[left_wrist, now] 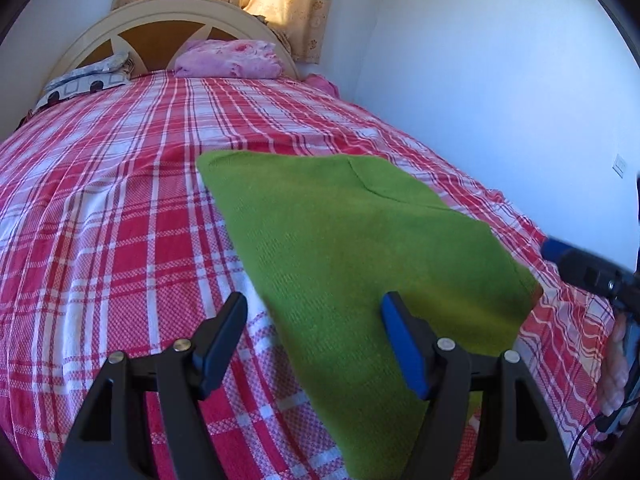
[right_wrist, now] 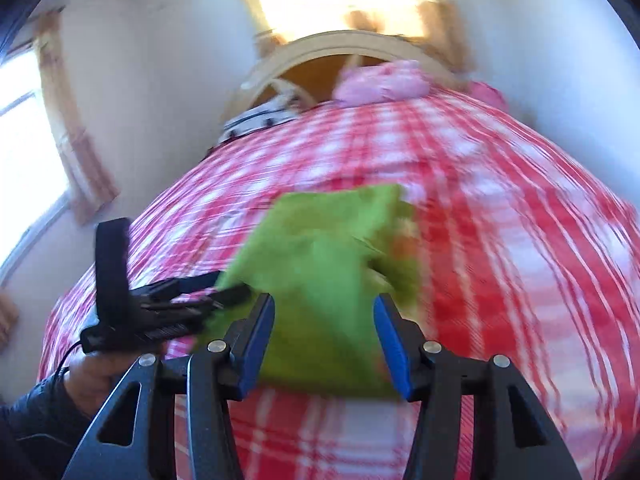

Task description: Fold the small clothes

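Already the cloth (left_wrist: 360, 248) lies folded on the bed (left_wrist: 100, 200); both the left gripper (left_wrist: 314, 344) and right gripper (right_wrist: 324, 344) are open, holding nothing, so probably only 1 more fold or smoothing is left

Each camera sits just behind its own tool and looks forward and downward along the fingers, low and close over the bed (left_wrist: 100, 200). Both face the headboard (right_wrist: 320, 50), the right view blurred. They share the green cloth (left_wrist: 340, 240) ahead of the tools, the plaid cover and the pink pillow (left_wrist: 228, 58).
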`<state>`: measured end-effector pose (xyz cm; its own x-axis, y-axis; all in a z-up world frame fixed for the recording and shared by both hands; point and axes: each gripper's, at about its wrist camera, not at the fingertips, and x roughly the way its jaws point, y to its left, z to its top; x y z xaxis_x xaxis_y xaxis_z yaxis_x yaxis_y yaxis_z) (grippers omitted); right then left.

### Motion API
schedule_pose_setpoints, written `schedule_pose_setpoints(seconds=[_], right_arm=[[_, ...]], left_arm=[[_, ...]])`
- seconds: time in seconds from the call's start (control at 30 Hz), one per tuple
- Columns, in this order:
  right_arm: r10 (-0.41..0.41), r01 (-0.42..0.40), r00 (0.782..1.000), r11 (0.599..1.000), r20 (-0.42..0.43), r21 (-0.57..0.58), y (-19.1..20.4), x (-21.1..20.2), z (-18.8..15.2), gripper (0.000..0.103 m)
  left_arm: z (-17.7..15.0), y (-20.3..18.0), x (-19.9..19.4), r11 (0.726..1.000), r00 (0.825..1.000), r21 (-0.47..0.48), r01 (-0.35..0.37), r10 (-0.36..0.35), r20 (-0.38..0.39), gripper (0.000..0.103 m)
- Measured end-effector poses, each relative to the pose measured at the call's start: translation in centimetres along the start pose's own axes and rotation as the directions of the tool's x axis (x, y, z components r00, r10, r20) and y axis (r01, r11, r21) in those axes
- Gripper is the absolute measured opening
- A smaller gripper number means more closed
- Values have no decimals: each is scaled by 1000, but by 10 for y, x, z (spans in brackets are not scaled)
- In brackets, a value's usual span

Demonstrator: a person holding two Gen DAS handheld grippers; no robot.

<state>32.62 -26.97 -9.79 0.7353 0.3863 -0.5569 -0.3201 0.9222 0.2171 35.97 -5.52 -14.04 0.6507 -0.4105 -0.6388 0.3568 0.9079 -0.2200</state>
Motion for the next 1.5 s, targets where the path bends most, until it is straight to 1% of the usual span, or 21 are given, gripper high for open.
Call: schedule_pose_setpoints(seconds=[0.03,0.17,0.3,0.37,0.43,0.5,0.6,0.73,0.83,0.9,1.0,1.03,1.1,1.17,1.2,1.23,1.27,1.3,1.33,1.4,1.5], right_arm=[[7,-7,1000,1000,-10,-15,5,6,2,53],[1,-4,995,1000,-96,-29,11,44,13,53],[-58,62,982,998,-182,16,-9,72,10,53],[-46,56,976,998,-212,40,-19,79,8,53],[-56,66,972,997,-230,33,-23,81,5,51],[-75,82,970,996,-231,20,-24,82,2,51],[-107,111,967,994,-232,5,-29,84,-2,44],[-77,92,973,994,-218,58,-47,83,-5,35],[-79,89,972,995,-221,38,-43,79,-3,36],[-82,87,976,996,-201,13,-34,72,3,39],[-118,111,985,992,-126,-59,-18,63,24,55],[-139,130,984,988,-113,-77,-16,64,29,56],[-191,180,973,980,-133,-87,-19,78,44,56],[-195,185,963,980,-183,-69,-29,96,52,56],[-230,219,951,973,-209,-76,-35,107,55,56],[-274,258,932,962,-236,-94,-42,119,56,50],[-305,288,914,952,-267,-104,-50,131,54,48],[-308,292,904,951,-296,-97,-60,142,52,48],[-293,283,902,956,-316,-76,-68,148,49,48],[-274,273,910,961,-310,-48,-75,148,46,49],[-321,309,908,947,-268,-84,-73,140,43,50]], left_arm=[[-1,0,0,1000,1000,1,-6,6,2,78],[-4,1,2,1000,1000,1,-10,10,-6,82],[-6,1,6,1000,1000,3,-15,15,-25,87],[-7,1,8,1000,999,5,-11,12,-34,88],[-8,0,9,1000,999,10,-11,11,-42,90],[-8,-1,12,1000,999,14,-15,15,-51,92],[-8,-4,15,1000,998,24,-20,21,-66,93],[-10,-12,21,997,995,62,-42,47,-92,103],[-13,-15,22,996,994,74,-42,49,-100,103],[-14,-14,22,997,994,70,-41,47,-95,103],[-15,-14,23,997,994,64,-35,41,-99,103],[-15,-13,23,998,994,63,-32,38,-102,103],[-15,-14,24,998,994,61,-29,35,-103,103],[-16,-13,23,998,994,56,-24,29,-103,103],[-16,-13,22,998,994,53,-22,28,-102,103],[-16,-13,22,998,995,54,-18,23,-100,103],[-17,-14,21,998,995,56,-5,11,-100,103],[-17,-15,21,998,995,57,5,1,-104,103],[-18,-17,21,998,994,62,14,-8,-107,103],[-19,-19,21,997,994,72,16,-8,-111,103],[-19,-19,20,997,992,67,50,-42,-115,103]])
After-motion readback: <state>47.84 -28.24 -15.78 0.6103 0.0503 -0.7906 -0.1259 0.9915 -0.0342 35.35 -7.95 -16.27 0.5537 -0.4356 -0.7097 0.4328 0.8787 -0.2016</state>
